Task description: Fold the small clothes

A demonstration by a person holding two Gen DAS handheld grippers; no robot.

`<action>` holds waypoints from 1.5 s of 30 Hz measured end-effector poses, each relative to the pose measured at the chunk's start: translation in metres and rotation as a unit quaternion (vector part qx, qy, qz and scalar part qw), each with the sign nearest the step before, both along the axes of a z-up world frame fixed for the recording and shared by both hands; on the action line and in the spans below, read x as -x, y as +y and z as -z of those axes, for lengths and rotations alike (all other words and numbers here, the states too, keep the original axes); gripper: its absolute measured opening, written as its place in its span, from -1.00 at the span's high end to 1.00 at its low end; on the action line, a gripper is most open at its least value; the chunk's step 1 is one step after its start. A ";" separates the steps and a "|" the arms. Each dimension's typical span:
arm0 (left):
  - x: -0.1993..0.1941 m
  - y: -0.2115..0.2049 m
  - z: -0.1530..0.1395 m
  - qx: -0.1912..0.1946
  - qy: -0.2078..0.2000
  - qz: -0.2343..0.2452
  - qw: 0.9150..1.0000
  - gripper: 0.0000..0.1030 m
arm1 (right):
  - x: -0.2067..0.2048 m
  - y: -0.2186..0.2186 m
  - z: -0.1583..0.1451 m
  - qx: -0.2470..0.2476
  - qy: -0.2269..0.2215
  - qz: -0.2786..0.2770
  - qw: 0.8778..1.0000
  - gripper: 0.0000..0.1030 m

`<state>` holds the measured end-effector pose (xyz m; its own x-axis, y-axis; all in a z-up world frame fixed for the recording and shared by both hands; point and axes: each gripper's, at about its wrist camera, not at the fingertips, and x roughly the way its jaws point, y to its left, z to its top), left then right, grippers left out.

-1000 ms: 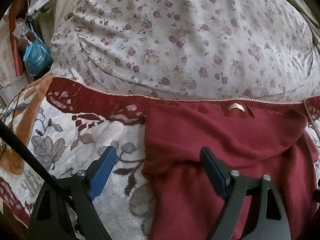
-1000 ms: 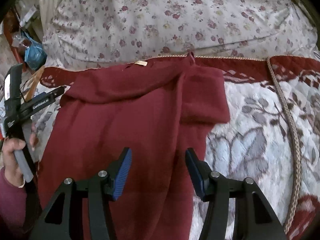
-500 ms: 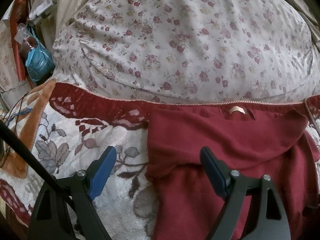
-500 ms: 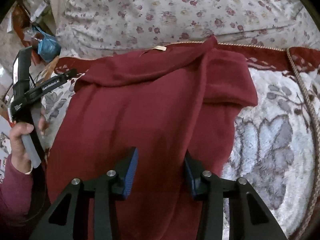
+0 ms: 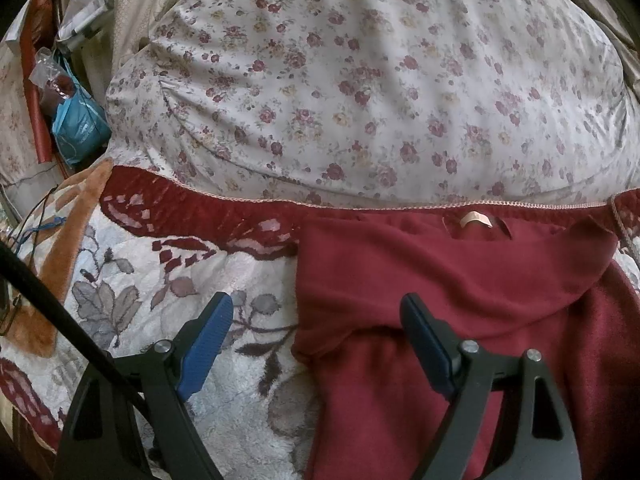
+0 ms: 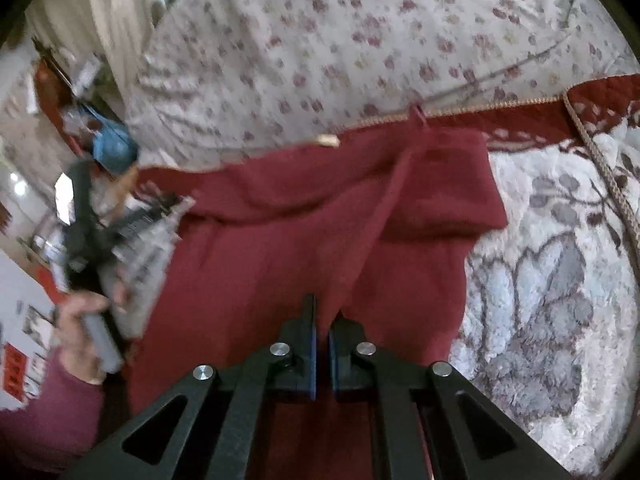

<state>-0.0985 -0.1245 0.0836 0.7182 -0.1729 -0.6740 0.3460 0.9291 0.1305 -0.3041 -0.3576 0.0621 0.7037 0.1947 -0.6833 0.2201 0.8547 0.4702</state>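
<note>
Right wrist view: right gripper [image 6: 322,344] clamped on red garment [image 6: 304,232]; left gripper [image 5: 316,340] apart.

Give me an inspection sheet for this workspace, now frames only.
Surface: plush floral blanket with dark red border.
Job's things: red garment lies partly folded, neck label at the far edge.
Clutter: blue bag at far left.
Grippers: left gripper open at the garment's left edge; right gripper shut on a pinched ridge of the garment.
Cables: black cable crosses lower left.
Surroundings: floral quilt bulges behind.
</note>
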 end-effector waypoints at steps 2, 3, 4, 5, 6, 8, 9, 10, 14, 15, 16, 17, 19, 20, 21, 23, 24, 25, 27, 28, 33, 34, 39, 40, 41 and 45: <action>0.001 0.000 0.000 -0.001 0.000 0.000 1.000 -0.64 | 0.005 -0.004 -0.017 -0.014 -0.019 0.000 1.000 0.89; 0.000 0.000 0.000 0.000 0.000 -0.001 1.000 -0.64 | 0.008 -0.007 -0.026 -0.023 -0.033 -0.002 0.999 0.89; 0.000 0.001 -0.001 0.001 0.000 -0.002 1.000 -0.64 | 0.011 -0.010 -0.037 -0.029 -0.047 -0.004 0.998 0.89; 0.000 0.003 -0.002 0.003 0.000 -0.004 1.000 -0.64 | 0.013 -0.012 -0.046 -0.030 -0.057 -0.003 0.998 0.89; -0.001 0.003 -0.002 0.004 0.000 -0.006 1.000 -0.64 | 0.016 -0.016 -0.056 -0.031 -0.068 0.000 0.997 0.89; -0.002 0.005 -0.003 0.008 0.002 -0.010 1.000 -0.64 | 0.023 -0.029 -0.077 -0.038 -0.096 0.010 0.995 0.89; -0.002 0.007 -0.004 0.010 0.003 -0.012 1.000 -0.64 | 0.025 -0.035 -0.085 -0.042 -0.106 0.015 0.993 0.89; -0.003 0.008 -0.005 0.014 0.005 -0.014 1.000 -0.64 | 0.027 -0.042 -0.092 -0.046 -0.116 0.021 0.992 0.89; -0.005 0.012 -0.007 0.022 0.007 -0.020 1.000 -0.64 | 0.023 -0.064 -0.119 -0.056 -0.135 0.028 0.989 0.89; -0.005 0.011 -0.007 0.023 0.007 -0.021 0.999 -0.64 | 0.017 -0.064 -0.123 -0.058 -0.134 0.022 0.989 0.89; -0.005 0.012 -0.008 0.025 0.008 -0.022 0.999 -0.64 | 0.007 -0.063 -0.126 -0.062 -0.132 0.013 0.989 0.89; -0.006 0.012 -0.009 0.027 0.008 -0.023 0.999 -0.64 | 0.001 -0.061 -0.126 -0.066 -0.128 0.005 0.990 0.89; -0.006 0.014 -0.010 0.030 0.007 -0.025 0.999 -0.64 | -0.025 -0.052 -0.124 -0.069 -0.107 -0.017 0.992 0.89; -0.006 0.015 -0.010 0.030 0.007 -0.026 0.999 -0.64 | -0.036 -0.049 -0.123 -0.066 -0.097 -0.027 0.993 0.89; -0.007 0.016 -0.011 0.032 0.007 -0.027 0.999 -0.64 | -0.052 -0.041 -0.118 -0.064 -0.081 -0.044 0.994 0.89; -0.009 0.018 -0.011 0.033 0.008 -0.029 0.999 -0.64 | -0.084 -0.026 -0.100 -0.061 -0.046 -0.068 0.995 0.89; -0.010 0.019 -0.011 0.033 0.008 -0.031 0.999 -0.64 | -0.098 -0.018 -0.091 -0.062 -0.030 -0.079 0.995 0.89; -0.010 0.020 -0.011 0.033 0.008 -0.032 0.999 -0.64 | -0.112 -0.010 -0.081 -0.063 -0.014 -0.092 0.994 0.89; -0.012 0.021 -0.010 0.031 0.007 -0.034 0.999 -0.64 | -0.145 0.008 -0.055 -0.061 0.022 -0.114 0.991 0.89; -0.013 0.021 -0.010 0.028 0.006 -0.035 0.999 -0.64 | -0.160 0.016 -0.044 -0.060 0.037 -0.123 0.990 0.89; -0.023 0.021 -0.002 0.018 0.014 -0.043 0.999 -0.64 | -0.223 0.041 0.008 -0.102 0.088 -0.138 0.981 0.59; -0.025 0.021 0.000 0.016 0.018 -0.046 0.999 -0.64 | -0.232 0.042 0.013 -0.117 0.092 -0.134 0.980 0.42; -0.030 0.027 0.000 0.025 0.025 -0.052 0.998 -0.64 | -0.218 0.042 -0.016 -0.105 0.022 -0.139 0.984 -0.09; -0.030 0.028 0.000 0.028 0.026 -0.052 0.998 -0.64 | -0.207 0.043 -0.024 -0.078 0.014 -0.141 0.987 -0.09; -0.030 0.028 -0.001 0.030 0.027 -0.052 0.998 -0.64 | -0.202 0.046 -0.028 -0.052 0.013 -0.140 0.989 -0.09; -0.028 0.028 -0.003 0.043 0.033 -0.044 0.998 -0.64 | -0.175 0.058 -0.030 0.088 0.032 -0.137 0.986 -0.09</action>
<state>-0.0707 -0.0963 0.0868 0.6871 -0.1701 -0.7063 0.2677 0.9631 0.0285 -0.1288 -0.2996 0.0919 0.5950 0.2467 -0.7649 -0.0064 0.9532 0.3024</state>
